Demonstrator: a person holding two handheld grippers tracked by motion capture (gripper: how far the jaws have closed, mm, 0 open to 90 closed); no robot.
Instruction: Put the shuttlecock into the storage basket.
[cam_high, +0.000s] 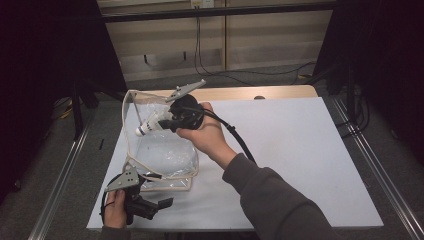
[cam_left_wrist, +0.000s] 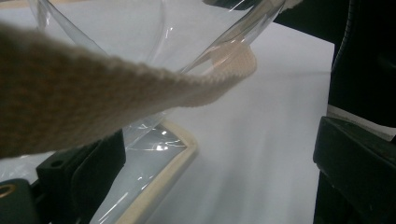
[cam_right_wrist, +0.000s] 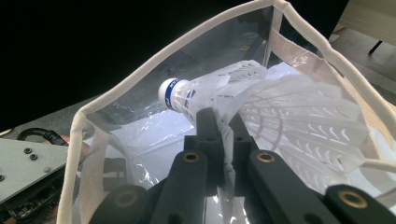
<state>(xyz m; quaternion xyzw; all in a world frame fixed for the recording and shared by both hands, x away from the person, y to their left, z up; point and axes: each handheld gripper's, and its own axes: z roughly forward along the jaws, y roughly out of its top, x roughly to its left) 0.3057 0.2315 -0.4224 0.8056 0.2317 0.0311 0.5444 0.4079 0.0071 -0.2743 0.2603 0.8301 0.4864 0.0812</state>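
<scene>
A clear plastic bag (cam_high: 167, 157) with beige trim stands on the white tabletop (cam_high: 300, 150), its mouth held up and open. My right gripper (cam_high: 168, 122) is at the bag's mouth, shut on the skirt of a white shuttlecock (cam_high: 150, 123). In the right gripper view the jaws (cam_right_wrist: 220, 122) pinch the skirt, and the blue-banded cork (cam_right_wrist: 172, 94) points into the bag (cam_right_wrist: 140, 77). My left gripper (cam_high: 166, 202) lies low by the bag's near corner. Its jaws (cam_left_wrist: 215, 182) stand wide apart, and the bag's beige strap (cam_left_wrist: 93, 98) drapes across above the left jaw.
The right gripper's black cable (cam_high: 239, 139) trails over the tabletop behind the hand. A strip of wooden table (cam_high: 250, 92) shows at the back. Metal rails (cam_high: 62, 170) run along both sides of the table, with dark curtains beyond.
</scene>
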